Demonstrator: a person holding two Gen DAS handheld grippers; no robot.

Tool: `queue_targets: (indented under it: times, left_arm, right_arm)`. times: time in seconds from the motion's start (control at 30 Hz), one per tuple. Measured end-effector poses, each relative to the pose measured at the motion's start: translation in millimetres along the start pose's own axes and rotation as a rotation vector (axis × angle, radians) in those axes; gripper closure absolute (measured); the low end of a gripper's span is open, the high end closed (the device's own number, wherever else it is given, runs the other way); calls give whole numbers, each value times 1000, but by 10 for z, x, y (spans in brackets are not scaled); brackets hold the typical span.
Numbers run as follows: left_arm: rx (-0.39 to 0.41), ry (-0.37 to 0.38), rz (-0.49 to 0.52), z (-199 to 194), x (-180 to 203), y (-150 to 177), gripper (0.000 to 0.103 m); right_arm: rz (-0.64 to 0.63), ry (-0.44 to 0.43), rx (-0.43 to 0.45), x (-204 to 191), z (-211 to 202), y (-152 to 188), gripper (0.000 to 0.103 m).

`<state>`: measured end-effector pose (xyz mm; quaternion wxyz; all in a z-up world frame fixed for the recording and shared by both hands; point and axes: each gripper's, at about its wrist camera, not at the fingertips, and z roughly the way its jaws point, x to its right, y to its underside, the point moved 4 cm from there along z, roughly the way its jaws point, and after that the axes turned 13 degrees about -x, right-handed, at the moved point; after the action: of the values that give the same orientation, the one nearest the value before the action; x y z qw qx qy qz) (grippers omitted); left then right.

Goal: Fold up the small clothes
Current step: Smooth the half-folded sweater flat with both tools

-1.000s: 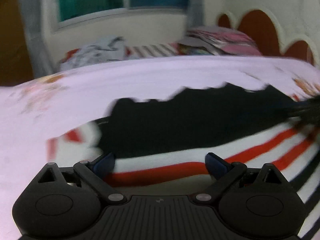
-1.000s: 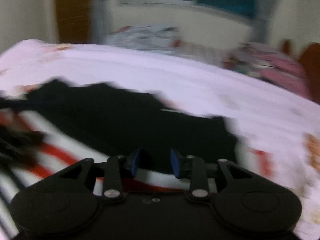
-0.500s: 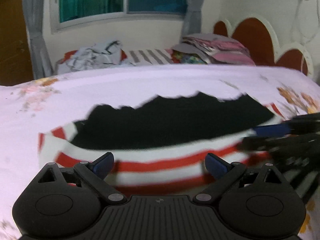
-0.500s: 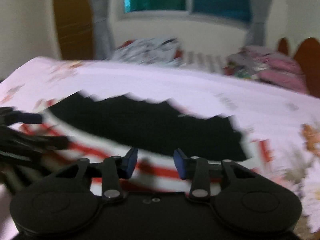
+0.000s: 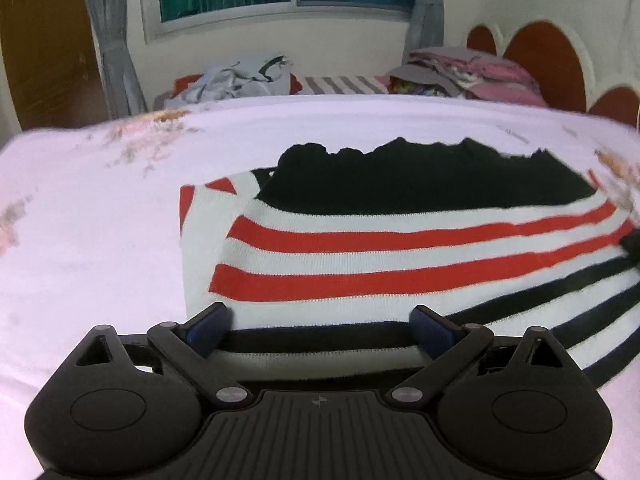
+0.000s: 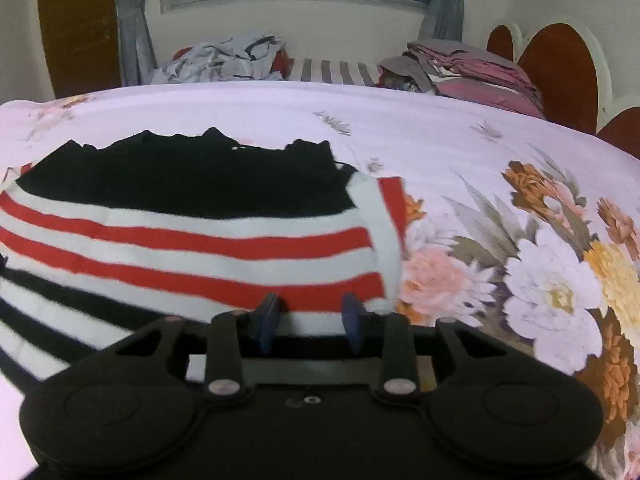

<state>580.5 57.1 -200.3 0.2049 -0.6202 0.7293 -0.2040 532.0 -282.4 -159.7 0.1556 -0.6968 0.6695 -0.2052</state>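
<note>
One fold looks to be in: the knitted garment with red, white and black stripes and a solid black upper part [image 5: 420, 248] lies flat on the pale floral bedsheet [image 5: 100, 248], its striped half laid up over the black section, side edges tucked in on both left and right. So we're partway, I'd say; a further fold to make it compact, and perhaps setting it aside, seems to remain. In the background a heap of loose grey clothes [image 6: 224, 60] waits near the window, with a stack of folded pink and grey items [image 6: 472, 68] beside the headboard.

The left gripper [image 5: 320, 320] stands wide apart at the near hem, gripping nothing. The right gripper [image 6: 310, 316] is narrower; its jaws have just been opening, the pads straddle the near right corner of the knit, but I cannot tell whether they pinch it.

The fabric reads thick and soft, ribbed, with a jagged-looking black far edge.
</note>
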Motion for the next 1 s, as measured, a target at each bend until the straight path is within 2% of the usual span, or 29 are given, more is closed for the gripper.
queue_targets:
  times: [0.07, 0.13, 0.23, 0.33, 0.37, 0.43, 0.5, 0.53, 0.63, 0.83, 0.9, 1.0]
  left_arm:
    - [17, 9, -27, -84, 88, -49, 6]
    - [43, 72, -51, -172, 239, -75, 6]
    - [46, 92, 27, -196, 620, -40, 6]
    - [8, 100, 93, -141, 915, 53, 6]
    - [-16, 80, 111, -104, 979, 94, 6]
    - [-16, 69, 119, -125, 995, 143, 6]
    - [-10, 69, 103, -199, 950, 153, 6]
    - [-5, 51, 100, -221, 902, 157, 6]
    - [-15, 30, 57, -225, 678, 197, 6]
    - [-20, -23, 39, -244, 231, 362, 6]
    - [-17, -38, 33, -255, 147, 423, 6]
    - [-21, -24, 13, -242, 78, 527, 6]
  right_arm:
    - [4, -22, 57, -97, -171, -17, 69]
    - [-29, -70, 91, -304, -262, -62, 68]
    - [-105, -152, 52, -706, -257, 11, 69]
    - [-130, -169, -4, -968, -158, 148, 68]
    - [-131, -157, -14, -1007, -136, 192, 68]
    - [-127, -120, -14, -1040, -153, 247, 69]
    - [-118, -150, -19, -1033, -229, 257, 69]
    - [-128, -165, -16, -1016, -270, 262, 68]
    - [-152, -111, -21, -899, -272, 317, 67]
    - [-95, -30, -42, -266, -289, 522, 67]
    - [-56, -24, -57, -47, -276, 637, 68]
    - [-11, -71, -53, 133, -293, 794, 70]
